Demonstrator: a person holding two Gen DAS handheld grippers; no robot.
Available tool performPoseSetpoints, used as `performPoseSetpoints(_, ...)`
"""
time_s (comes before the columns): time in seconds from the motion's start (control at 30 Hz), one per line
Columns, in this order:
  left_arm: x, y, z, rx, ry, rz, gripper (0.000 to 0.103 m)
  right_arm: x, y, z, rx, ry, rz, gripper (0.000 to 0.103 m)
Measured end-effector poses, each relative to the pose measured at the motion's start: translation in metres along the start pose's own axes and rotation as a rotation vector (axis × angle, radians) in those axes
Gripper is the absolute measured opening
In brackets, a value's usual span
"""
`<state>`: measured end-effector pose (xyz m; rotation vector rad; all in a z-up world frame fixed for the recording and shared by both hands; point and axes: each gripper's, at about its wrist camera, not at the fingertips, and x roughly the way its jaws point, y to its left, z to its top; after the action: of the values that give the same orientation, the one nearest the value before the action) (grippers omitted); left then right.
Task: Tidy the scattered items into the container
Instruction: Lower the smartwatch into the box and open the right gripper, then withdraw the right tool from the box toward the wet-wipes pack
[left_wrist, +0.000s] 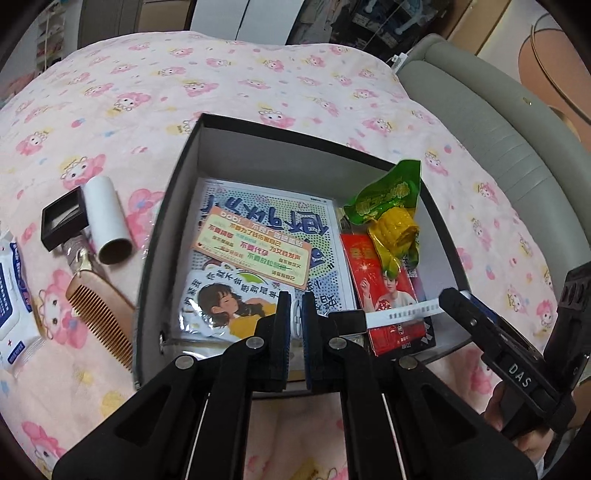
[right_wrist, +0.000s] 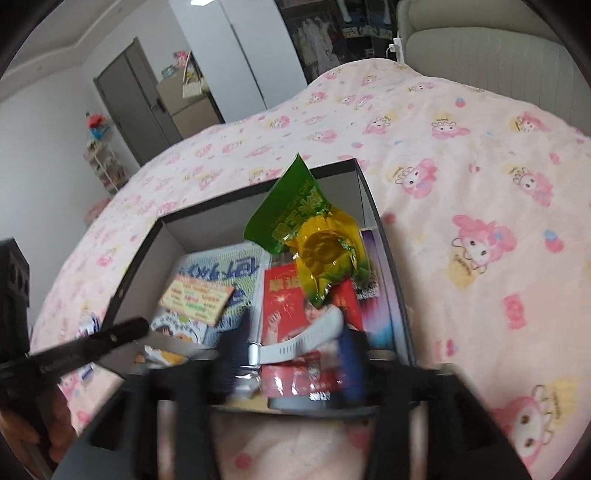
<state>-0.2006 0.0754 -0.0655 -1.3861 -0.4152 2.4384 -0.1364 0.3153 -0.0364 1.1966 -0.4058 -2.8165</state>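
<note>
Evidently, both grippers are holding one white watch strap (left_wrist: 402, 314) over the box (left_wrist: 177, 206).
Left gripper (left_wrist: 295, 314) is clenching its body end; right gripper (right_wrist: 291, 354), jaws spread, is bracketing the band, which is running crosswise, left to right, above the red packet (left_wrist: 384, 291).

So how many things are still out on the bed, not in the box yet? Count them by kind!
Comb: 1
White cardboard tube: 1
Small black square frame box: 1
Pack of wipes: 1
Total: 4 still lying on the pink bedspread, left of the black box.
</note>
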Motion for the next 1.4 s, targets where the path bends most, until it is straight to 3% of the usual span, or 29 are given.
performPoseSetpoints(0.07,-0.007,0.004,0.004,-0.032,-0.014,-0.034,0.003,-0.009,0.001,0.000,-0.020,-0.038,-0.046,0.053)
performPoseSetpoints(0.2,-0.016,-0.006,0.011,0.010,-0.054,0.024,0.003,-0.020,0.003,0.004,-0.029,-0.123,-0.085,0.053)
performPoseSetpoints(0.4,-0.021,-0.019,0.010,0.077,-0.129,0.121,0.004,-0.007,0.010,0.003,-0.051,-0.087,-0.035,0.053)
performPoseSetpoints(0.53,-0.004,-0.011,0.008,0.055,-0.087,0.087,0.004,0.006,0.011,-0.007,-0.034,-0.046,-0.025,0.053)
performPoseSetpoints(0.8,0.007,-0.012,-0.007,0.064,-0.034,0.094,0.005,0.006,0.014,-0.015,-0.038,-0.022,-0.018,0.053)
performPoseSetpoints(0.87,-0.008,-0.018,-0.009,0.073,-0.076,0.063,0.006,-0.002,0.015,-0.014,-0.035,-0.027,-0.016,0.053)
performPoseSetpoints(1.0,-0.045,-0.034,-0.018,0.111,-0.158,0.010,0.026,-0.027,0.025,-0.014,-0.037,-0.071,0.022,0.053)
performPoseSetpoints(1.4,-0.125,-0.042,-0.062,0.234,-0.218,0.031,0.036,-0.104,0.067,-0.036,-0.016,-0.171,0.062,0.053)
